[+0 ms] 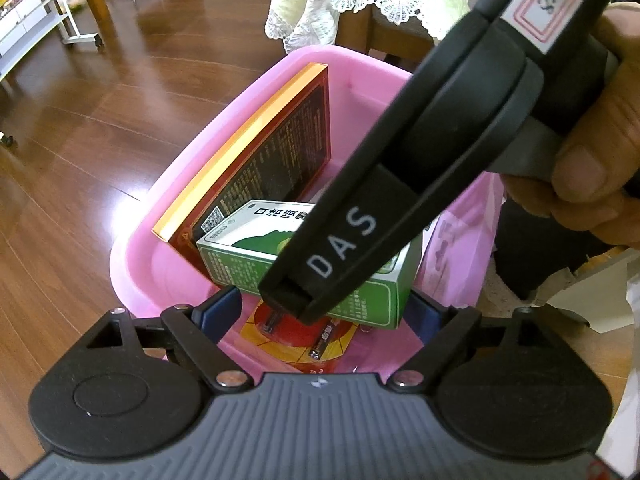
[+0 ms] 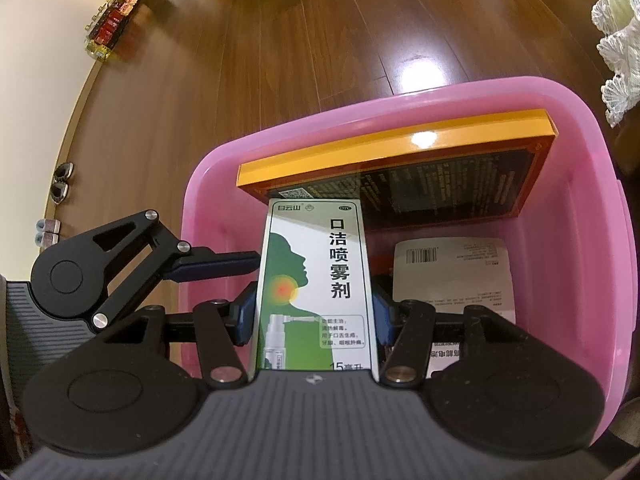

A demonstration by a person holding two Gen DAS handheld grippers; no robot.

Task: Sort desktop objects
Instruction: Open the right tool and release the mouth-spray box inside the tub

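A pink plastic basket (image 1: 140, 248) stands on a wood floor. A flat red box with an orange edge (image 1: 264, 160) leans against its far wall (image 2: 400, 100). My right gripper (image 2: 314, 312) is shut on a green and white spray box (image 2: 316, 280), held level inside the basket, over its bottom. In the left wrist view the same box (image 1: 240, 256) shows under the right gripper's black body (image 1: 340, 248), which a hand (image 1: 600, 152) holds. My left gripper (image 1: 320, 304) hangs open over the basket's near rim, nothing between its blue pads (image 1: 218, 308).
On the basket's bottom lie a red and yellow battery pack (image 1: 304, 340) and a white barcode card (image 2: 452, 272). A lace cloth (image 1: 320, 8) hangs beyond the basket. A white shelf unit (image 1: 40, 24) stands far left. Shoes (image 2: 60, 184) sit by the wall.
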